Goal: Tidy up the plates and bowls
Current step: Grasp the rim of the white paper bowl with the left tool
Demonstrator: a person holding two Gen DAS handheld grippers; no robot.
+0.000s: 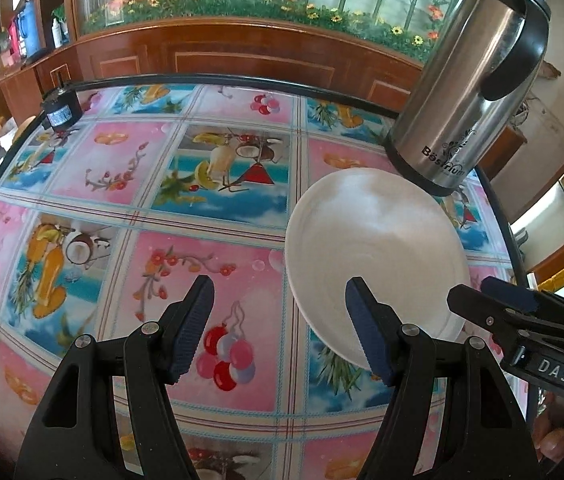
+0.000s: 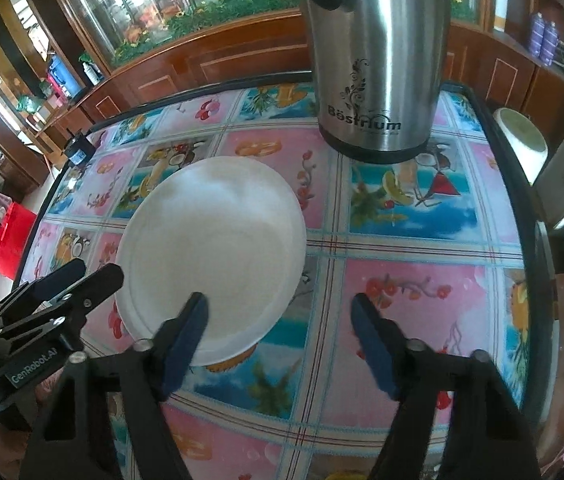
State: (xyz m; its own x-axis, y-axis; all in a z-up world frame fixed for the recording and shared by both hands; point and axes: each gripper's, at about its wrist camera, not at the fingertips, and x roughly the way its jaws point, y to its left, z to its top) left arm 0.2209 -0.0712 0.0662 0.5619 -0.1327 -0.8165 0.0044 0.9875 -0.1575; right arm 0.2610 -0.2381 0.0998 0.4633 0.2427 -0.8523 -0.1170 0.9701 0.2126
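Note:
A white plate (image 1: pixel 373 248) (image 2: pixel 214 240) lies flat on the table's flowered cloth (image 1: pixel 218 264) (image 2: pixel 413 280). My left gripper (image 1: pixel 282 320) hovers open over the cloth just left of the plate. Its right finger (image 1: pixel 365 332) overlaps the plate's near-left rim in the view, with nothing held. My right gripper (image 2: pixel 280 336) is open too. Its left finger (image 2: pixel 186 336) is above the plate's near rim and its right finger over bare cloth. Each gripper shows in the other's view: the right gripper (image 1: pixel 501 304) at the plate's right, the left gripper (image 2: pixel 78 280) at its left.
A tall steel jug (image 1: pixel 469 80) (image 2: pixel 377 60) with a black handle stands just behind the plate. A small black device (image 1: pixel 60 112) (image 2: pixel 78 148) sits at the table's far left edge. A white round container (image 2: pixel 521 140) lies beyond the table's right edge. Wooden cabinets stand behind.

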